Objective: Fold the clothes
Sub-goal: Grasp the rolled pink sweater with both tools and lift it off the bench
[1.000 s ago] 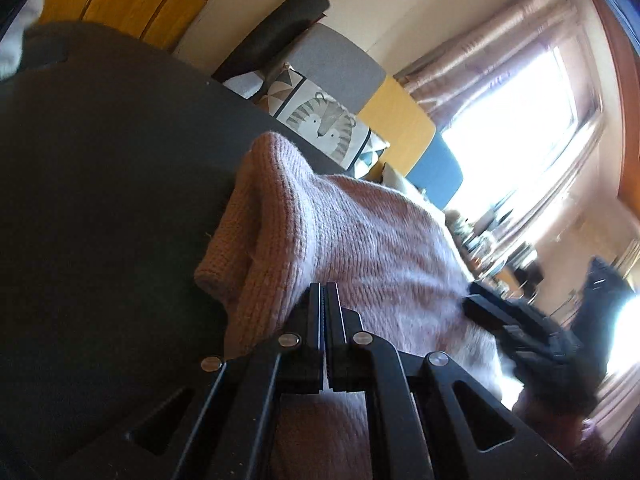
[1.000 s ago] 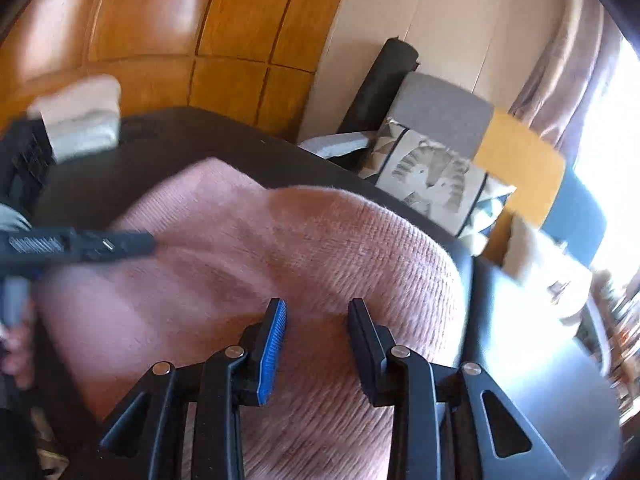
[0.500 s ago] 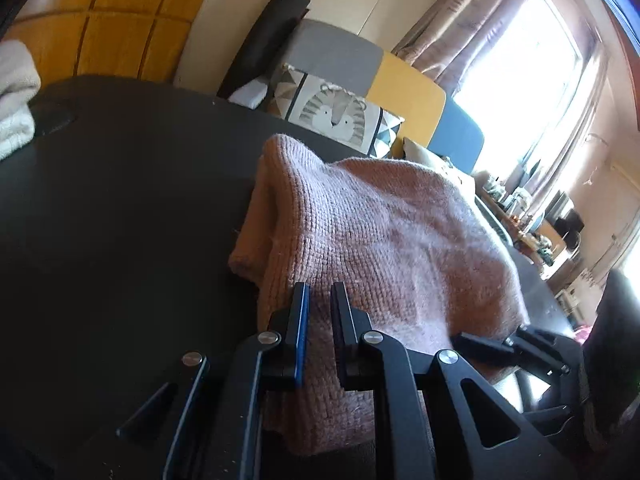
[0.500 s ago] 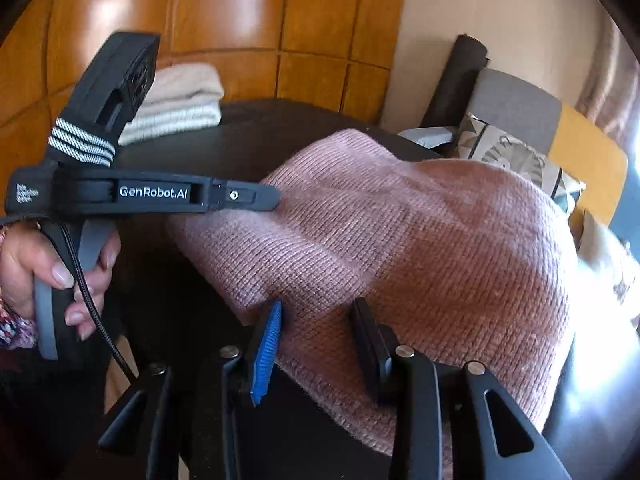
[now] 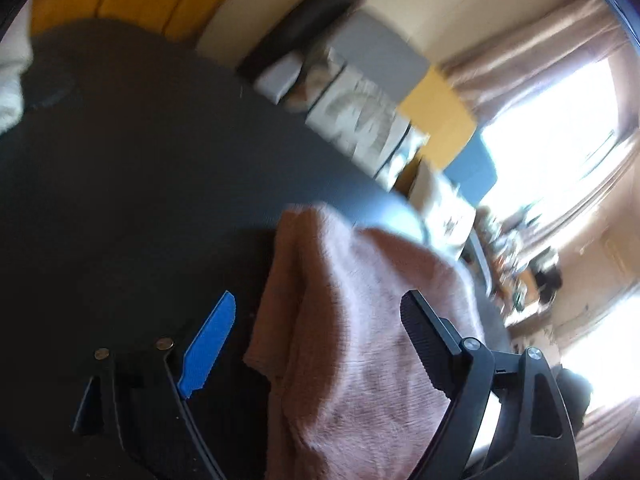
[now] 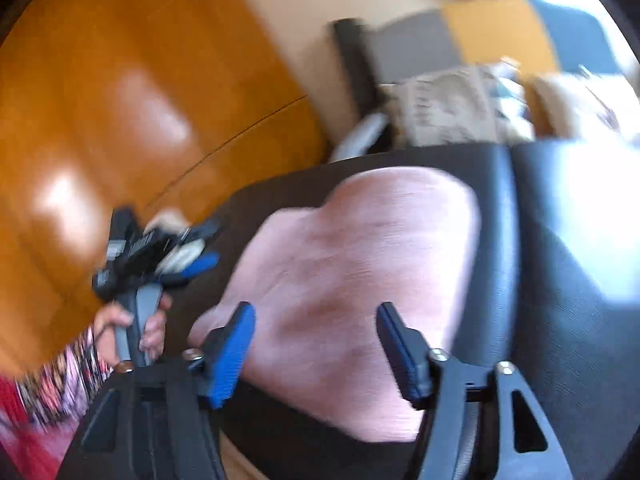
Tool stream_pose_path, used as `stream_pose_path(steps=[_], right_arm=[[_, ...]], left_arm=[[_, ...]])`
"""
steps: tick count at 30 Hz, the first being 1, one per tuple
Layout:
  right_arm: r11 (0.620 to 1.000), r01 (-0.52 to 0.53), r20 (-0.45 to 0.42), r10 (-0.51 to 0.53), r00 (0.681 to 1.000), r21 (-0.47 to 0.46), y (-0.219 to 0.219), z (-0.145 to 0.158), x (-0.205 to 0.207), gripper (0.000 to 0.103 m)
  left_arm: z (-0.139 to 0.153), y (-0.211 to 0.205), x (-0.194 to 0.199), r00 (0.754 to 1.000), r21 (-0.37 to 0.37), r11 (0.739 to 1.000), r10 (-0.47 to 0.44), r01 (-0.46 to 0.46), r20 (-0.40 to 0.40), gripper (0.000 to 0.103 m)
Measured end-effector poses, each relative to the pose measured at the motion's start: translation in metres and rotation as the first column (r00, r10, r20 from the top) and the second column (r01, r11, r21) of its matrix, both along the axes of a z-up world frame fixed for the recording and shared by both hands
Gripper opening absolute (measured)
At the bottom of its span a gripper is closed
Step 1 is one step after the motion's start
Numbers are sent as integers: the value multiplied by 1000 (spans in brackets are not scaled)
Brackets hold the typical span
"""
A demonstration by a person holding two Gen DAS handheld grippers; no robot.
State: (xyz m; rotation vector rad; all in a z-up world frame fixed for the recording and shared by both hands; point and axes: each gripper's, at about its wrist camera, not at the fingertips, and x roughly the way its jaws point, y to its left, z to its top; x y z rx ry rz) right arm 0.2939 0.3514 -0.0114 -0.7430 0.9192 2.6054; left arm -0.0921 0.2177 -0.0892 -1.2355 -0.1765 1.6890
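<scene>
Patterned cushion (image 5: pixel 362 122), yellow chair back (image 5: pixel 438 116), curtains (image 5: pixel 532 60).

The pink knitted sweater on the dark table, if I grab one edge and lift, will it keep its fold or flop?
The pink knitted sweater would likely flop: its soft folds sag and bulge. It looks thick, so probably not very light. The fuzzy knit should grip rather than slide on the dark table.

left tool (image 5: pixel 316 332): jaws just spread wide, empty | pink sweater (image 5: pixel 360 320): folded, lying on black table (image 5: pixel 120 200)
</scene>
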Motion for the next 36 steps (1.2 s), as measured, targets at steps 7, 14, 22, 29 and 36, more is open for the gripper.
stream_pose_path(steps=[7, 14, 22, 29, 36], right_arm=[[939, 121, 68, -104, 992, -323, 62, -41, 11, 68], [874, 74, 8, -80, 997, -480, 74, -62, 10, 73], [719, -8, -73, -60, 996, -695, 90, -91, 3, 79], [752, -44, -22, 40, 999, -658, 83, -80, -13, 83], [745, -27, 20, 54, 998, -667, 81, -79, -25, 84]], left_arm=[[-17, 35, -1, 994, -122, 988, -102, 98, -30, 87], [-26, 45, -6, 980, -108, 974, -198, 199, 22, 87], [-28, 50, -17, 954, -57, 953, -291, 296, 76, 93], [-21, 74, 9, 913, -168, 911, -395, 376, -100, 97], [-22, 71, 13, 920, -131, 928, -366, 349, -143, 95]])
